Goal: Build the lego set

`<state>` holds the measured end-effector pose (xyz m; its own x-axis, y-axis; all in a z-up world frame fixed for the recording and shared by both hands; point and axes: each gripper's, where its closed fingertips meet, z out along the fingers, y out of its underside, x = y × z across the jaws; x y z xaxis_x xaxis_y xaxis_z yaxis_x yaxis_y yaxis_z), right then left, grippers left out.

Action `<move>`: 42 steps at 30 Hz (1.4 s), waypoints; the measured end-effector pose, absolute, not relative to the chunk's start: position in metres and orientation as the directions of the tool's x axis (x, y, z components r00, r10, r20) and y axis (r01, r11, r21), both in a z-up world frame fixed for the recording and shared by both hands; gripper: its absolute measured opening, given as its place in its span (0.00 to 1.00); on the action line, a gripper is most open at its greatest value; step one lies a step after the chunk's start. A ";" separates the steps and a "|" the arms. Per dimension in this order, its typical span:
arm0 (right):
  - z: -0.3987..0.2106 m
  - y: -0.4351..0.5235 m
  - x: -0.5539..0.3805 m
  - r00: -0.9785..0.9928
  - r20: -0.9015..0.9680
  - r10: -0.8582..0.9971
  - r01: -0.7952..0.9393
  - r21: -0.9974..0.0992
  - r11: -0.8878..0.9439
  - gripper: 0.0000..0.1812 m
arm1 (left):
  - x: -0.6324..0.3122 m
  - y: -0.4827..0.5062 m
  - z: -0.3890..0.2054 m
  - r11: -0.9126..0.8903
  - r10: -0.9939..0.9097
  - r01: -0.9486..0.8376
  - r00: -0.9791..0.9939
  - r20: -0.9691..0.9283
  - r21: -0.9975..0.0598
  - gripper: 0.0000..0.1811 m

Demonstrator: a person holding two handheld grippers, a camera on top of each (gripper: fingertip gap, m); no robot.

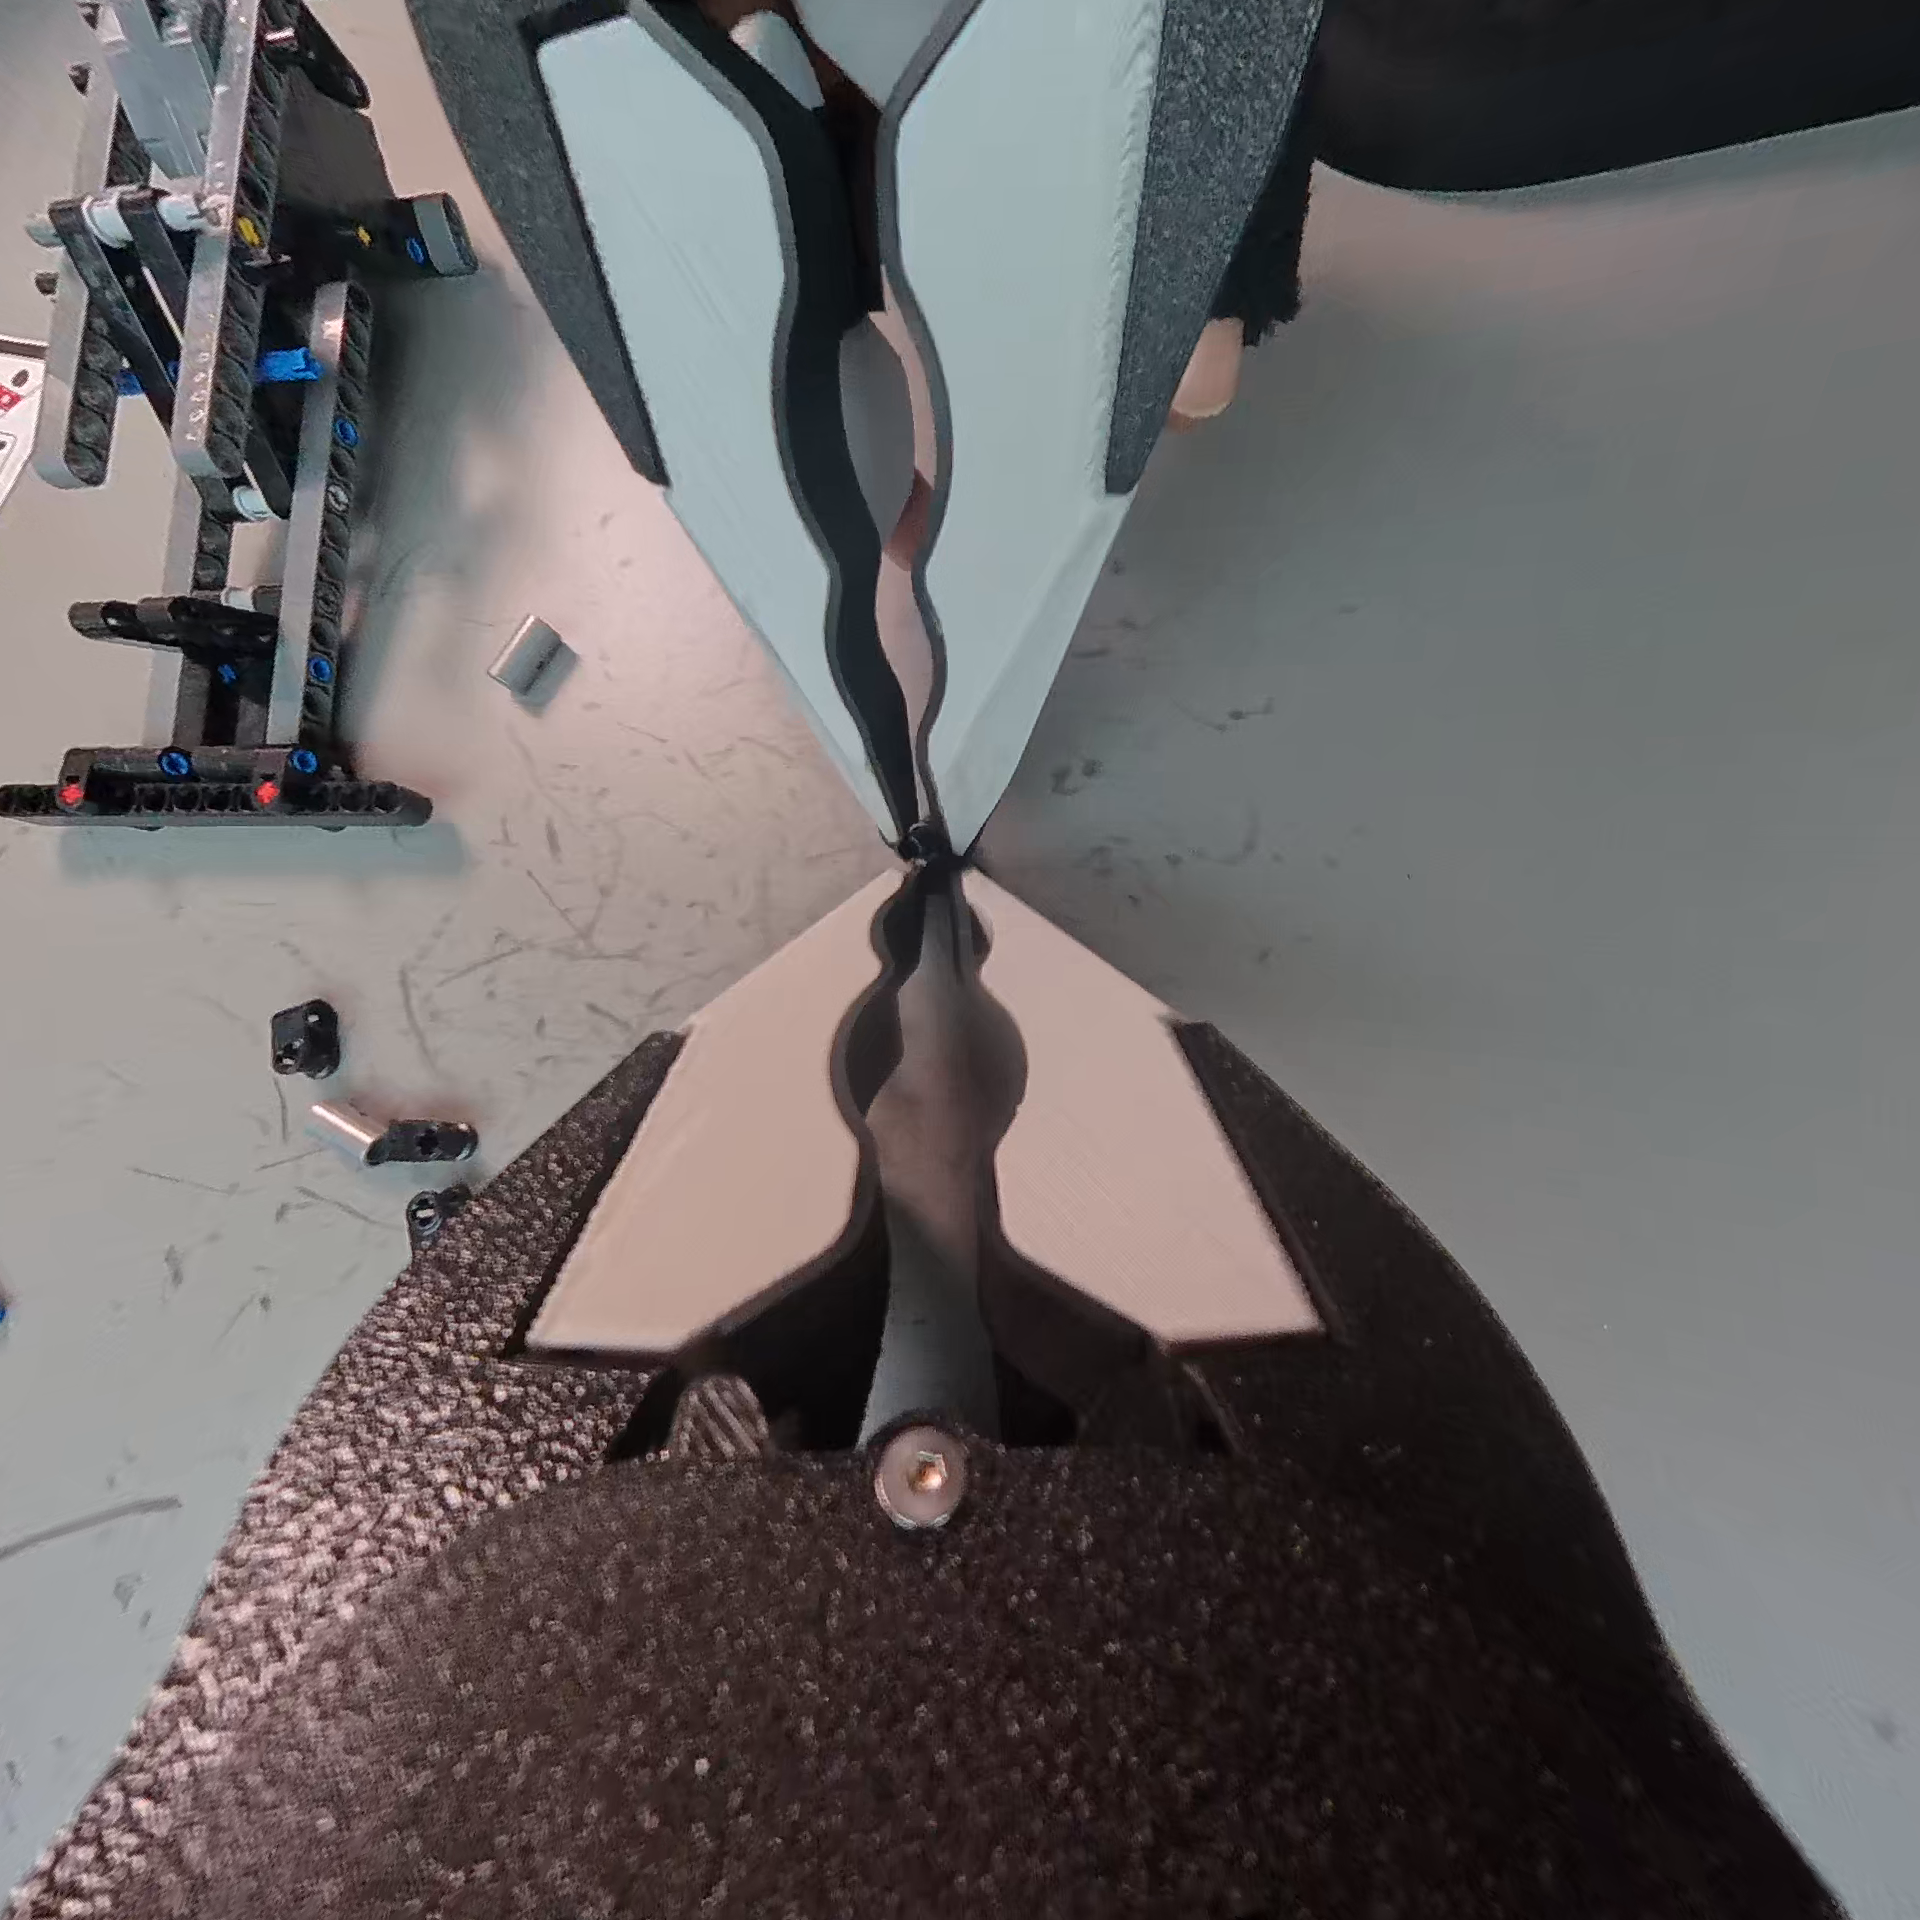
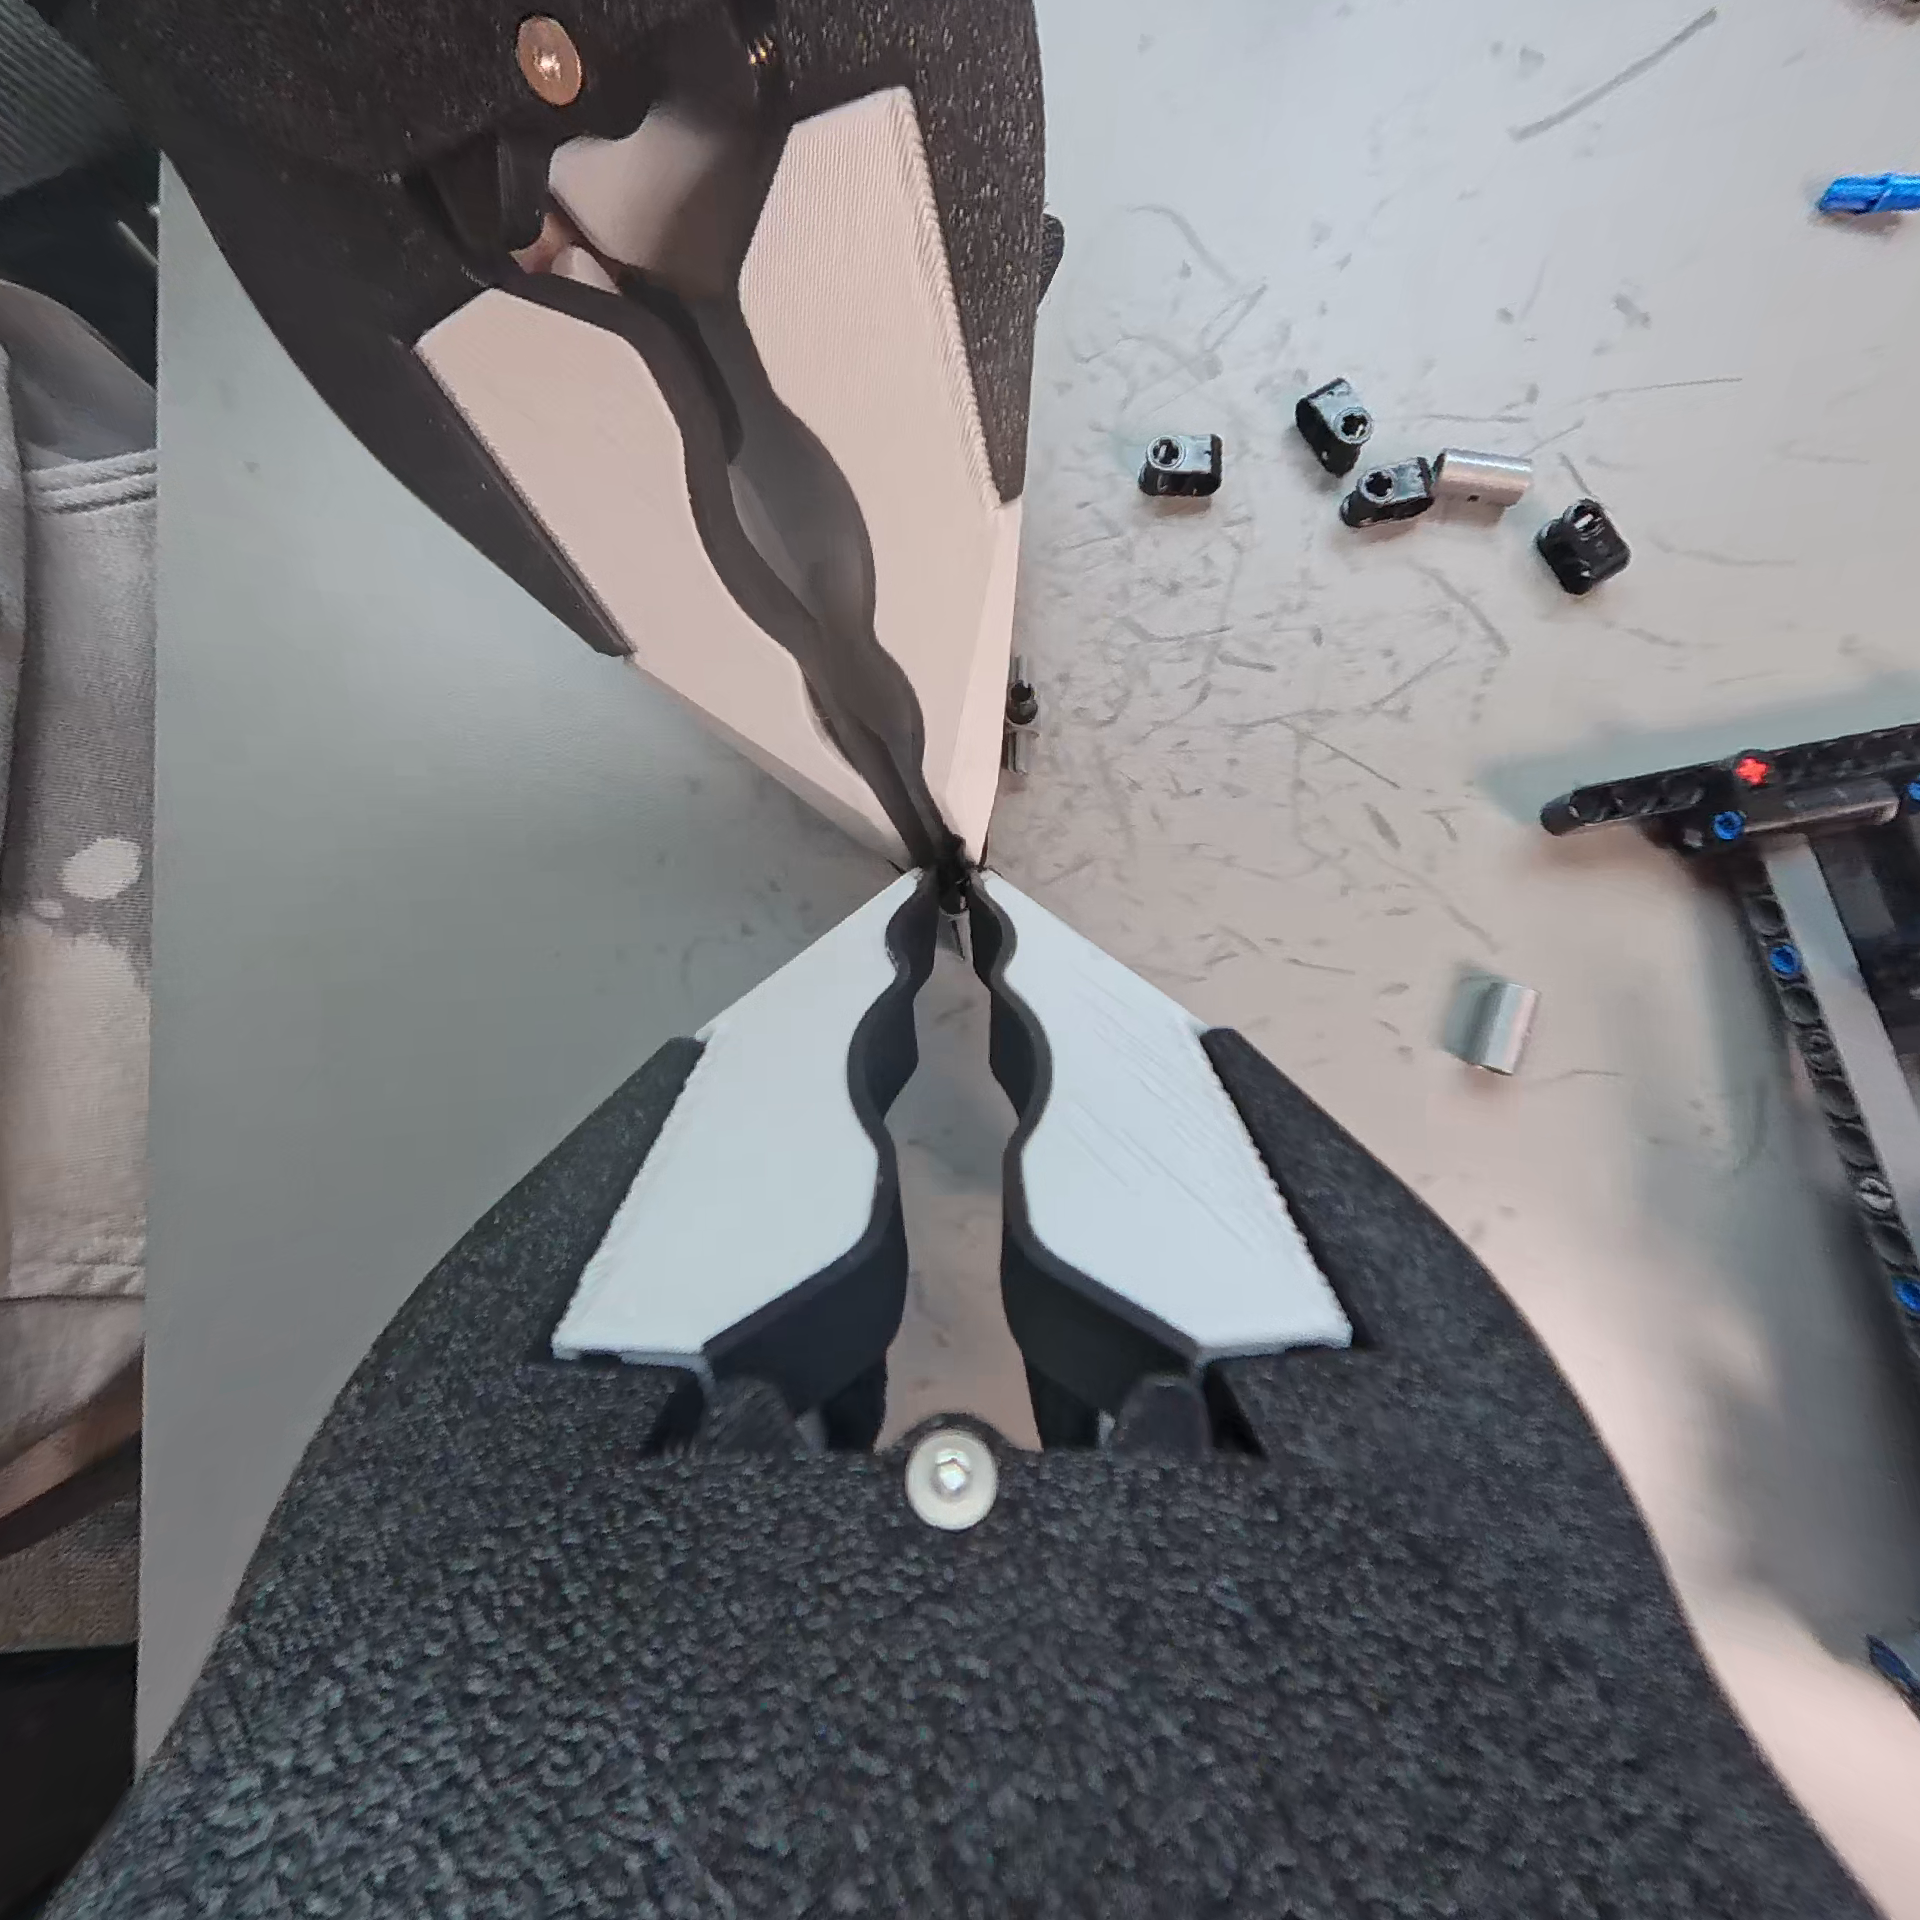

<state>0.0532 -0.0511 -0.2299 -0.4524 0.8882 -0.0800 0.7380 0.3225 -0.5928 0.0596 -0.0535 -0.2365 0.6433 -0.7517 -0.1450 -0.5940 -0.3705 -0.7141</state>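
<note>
I see my left hand-held gripper (image 1: 928, 871) and my right hand-held gripper (image 2: 951, 881) meeting tip to tip above the desk (image 1: 1455, 935). Both are clenched, their tips pinched on a tiny black piece (image 1: 921, 842) between them; it is so small and so covered by the fingertips that I cannot tell its shape, nor which gripper really carries it. In the right wrist view a thin pale sliver hangs just under the tips, too blurred to name.

The partly built lego frame (image 1: 223, 436), black and grey beams with blue and red pins, lies on the desk well apart from the tips, cut off by the picture edge in both views. Loose parts lie near it: a small grey sleeve (image 1: 532, 652), a black connector (image 1: 305, 1036), and a grey sleeve joined to a black connector (image 1: 393, 1135). Another black part (image 1: 431, 1214) is half hidden behind my left gripper's body. In the right wrist view a small pin (image 2: 1023, 717) peeks out from behind the other gripper's finger, and a blue piece (image 2: 1870, 194) is clipped by the frame edge.

A fingertip (image 1: 1205, 379) shows past the right gripper's side; a dark sleeve (image 1: 1610, 83) fills the top corner.
</note>
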 end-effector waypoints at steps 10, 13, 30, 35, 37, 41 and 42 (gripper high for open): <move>-0.229 -0.051 0.058 -0.447 -0.084 0.890 0.706 -0.644 0.294 0.08 | 0.059 -0.054 -0.237 -0.369 -0.751 -0.596 0.643 -0.149 -0.713 0.04; -0.224 -0.052 0.056 -0.446 -0.092 0.890 0.700 -0.656 0.283 0.10 | 0.059 -0.054 -0.237 -0.368 -0.751 -0.597 0.642 -0.151 -0.713 0.04; -0.220 -0.051 0.049 -0.519 -0.085 0.850 0.713 -0.591 0.377 0.02 | 0.059 -0.054 -0.237 -0.375 -0.751 -0.592 0.645 -0.140 -0.714 0.04; -0.219 -0.050 0.052 -0.503 -0.071 0.861 0.682 -0.645 0.345 0.02 | 0.058 -0.055 -0.237 -0.380 -0.750 -0.586 0.648 -0.132 -0.715 0.04; -0.218 -0.049 0.054 -0.496 -0.054 0.867 0.667 -0.663 0.341 0.02 | 0.058 -0.055 -0.237 -0.384 -0.749 -0.583 0.650 -0.127 -0.716 0.04; -0.218 -0.051 0.057 -0.482 -0.023 0.876 0.633 -0.700 0.330 0.01 | 0.058 -0.055 -0.237 -0.388 -0.749 -0.580 0.652 -0.123 -0.716 0.04; -0.218 -0.050 0.057 -0.478 -0.015 0.878 0.628 -0.705 0.330 0.01 | 0.058 -0.055 -0.237 -0.387 -0.749 -0.581 0.651 -0.123 -0.716 0.04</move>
